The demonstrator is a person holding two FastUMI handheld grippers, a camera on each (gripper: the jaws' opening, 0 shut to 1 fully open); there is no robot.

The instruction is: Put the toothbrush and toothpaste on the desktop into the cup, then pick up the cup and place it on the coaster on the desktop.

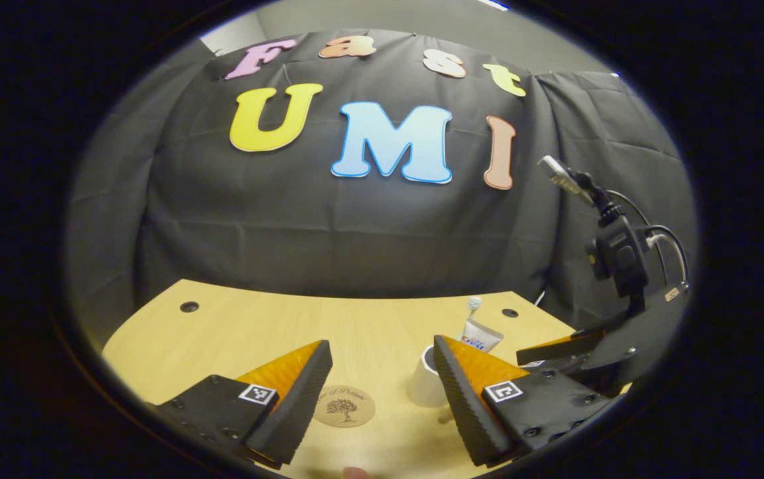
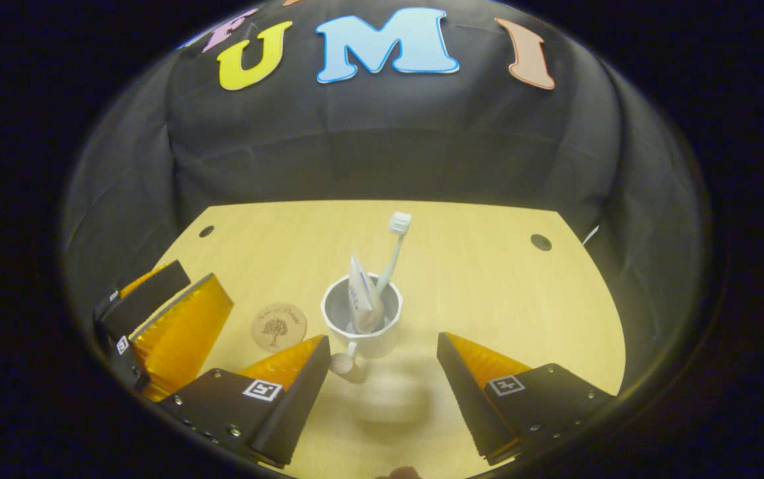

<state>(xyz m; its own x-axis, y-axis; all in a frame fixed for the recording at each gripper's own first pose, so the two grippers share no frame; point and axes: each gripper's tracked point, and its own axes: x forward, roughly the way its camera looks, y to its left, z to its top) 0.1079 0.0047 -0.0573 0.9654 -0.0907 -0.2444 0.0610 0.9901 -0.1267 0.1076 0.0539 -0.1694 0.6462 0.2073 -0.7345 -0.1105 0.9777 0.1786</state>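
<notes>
A white cup (image 2: pixel 362 319) stands on the wooden desktop (image 2: pixel 475 266), and it holds a white toothbrush (image 2: pixel 395 239) and a toothpaste tube (image 2: pixel 363 299), both upright. My right gripper (image 2: pixel 382 379) hovers open just in front of the cup, nothing between its fingers. A round cork coaster (image 2: pixel 278 326) with a tree print lies to the cup's left. In the left gripper view, my left gripper (image 1: pixel 382 392) is open above the coaster (image 1: pixel 344 406), and its right finger partly hides the cup (image 1: pixel 425 386). The toothpaste tube (image 1: pixel 481 334) pokes out above that finger.
The other gripper (image 2: pixel 155 313) shows at the left edge of the right gripper view. In the left gripper view the right gripper's body with its camera mount (image 1: pixel 621 259) stands at the right. Cable holes (image 2: pixel 541 241) mark the desktop's far corners.
</notes>
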